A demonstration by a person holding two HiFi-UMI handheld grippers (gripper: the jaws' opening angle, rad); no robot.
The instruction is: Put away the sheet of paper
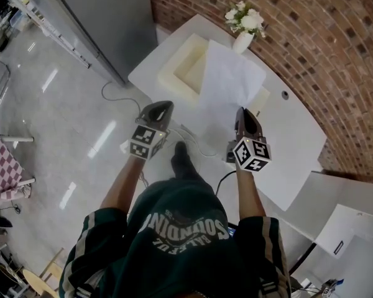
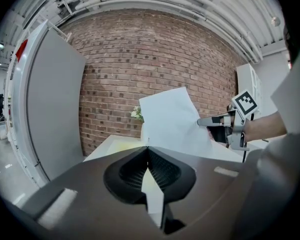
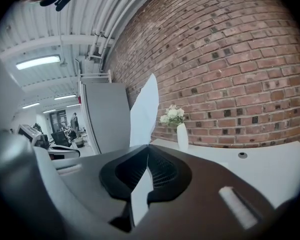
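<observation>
I hold a white sheet of paper (image 1: 231,78) up in the air over the white table (image 1: 298,143), stretched between both grippers. My left gripper (image 1: 165,105) is shut on the sheet's near left corner; in the left gripper view the paper (image 2: 172,120) rises from the closed jaw tips (image 2: 147,147). On the near right edge my right gripper (image 1: 241,112) is shut as well, and the right gripper view shows the sheet (image 3: 144,110) edge-on above the jaws (image 3: 148,147). The left gripper view also catches the right gripper (image 2: 206,122) pinching the paper.
A cream open tray (image 1: 179,68) lies on the table partly under the sheet. A white vase of white flowers (image 1: 243,35) stands by the brick wall (image 1: 311,36). A tall grey cabinet (image 1: 105,17) is at the left. Cables (image 1: 121,92) trail on the floor.
</observation>
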